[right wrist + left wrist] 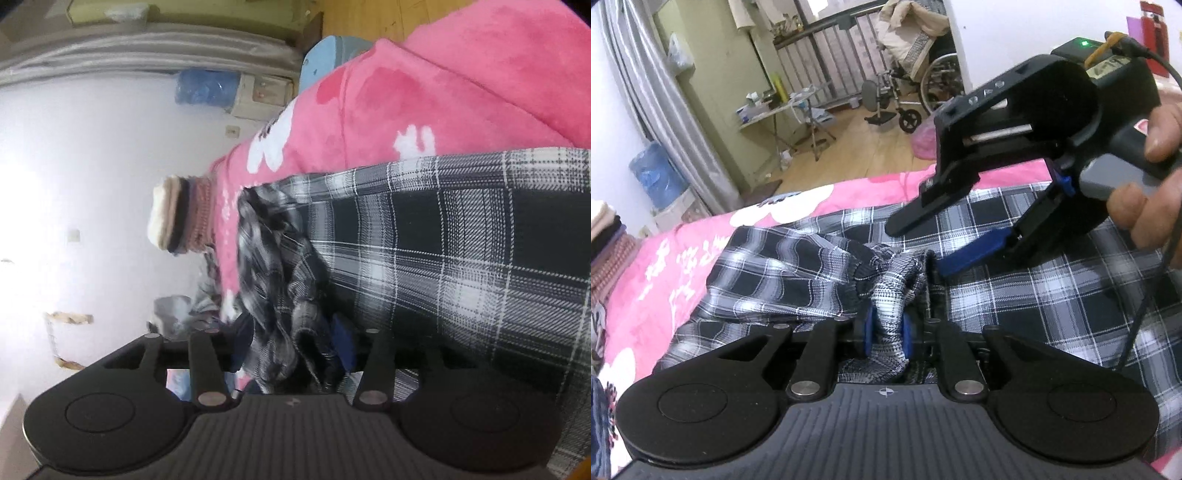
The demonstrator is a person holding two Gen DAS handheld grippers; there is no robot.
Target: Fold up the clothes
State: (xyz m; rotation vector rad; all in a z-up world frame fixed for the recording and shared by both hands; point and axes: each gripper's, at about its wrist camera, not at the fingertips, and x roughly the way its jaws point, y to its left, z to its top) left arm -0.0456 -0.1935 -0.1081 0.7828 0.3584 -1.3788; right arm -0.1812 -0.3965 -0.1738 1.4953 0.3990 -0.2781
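Risk first: my left gripper (886, 334) is clamped on a bunched ridge of the plaid garment (1052, 295), the blue pads pinching a thick wad rather than a single edge. If I pull from here, I reckon the wad drags several layers at once and the fold comes out skewed, or the cloth slips out of the pads because the bite is so lumpy.

Right gripper (925, 243) sits over the same crumpled patch. In the left wrist view its fingers look spread, one black and one blue-tipped, the blue tip just at the bunch. In its own view, gathered plaid sits between the fingers at (295, 350) (blurred, so I cannot tell whether it has closed on the fabric or only surrounds it). A hand (1152, 184) holds its handle, and its cable hangs down across the garment; that could snag a corner on a sweep.

Garment lies on the bed, over the pink blanket (665, 258), mostly flat on my right and rucked up in the middle. The blanket is plush, so I judge it may cling and travel with the cloth.

Count: one plaid garment, two grippers, one hand visible, one pink blanket, one stack of folded clothes (181, 218) at the bed's far end (pieces in it too small to count).
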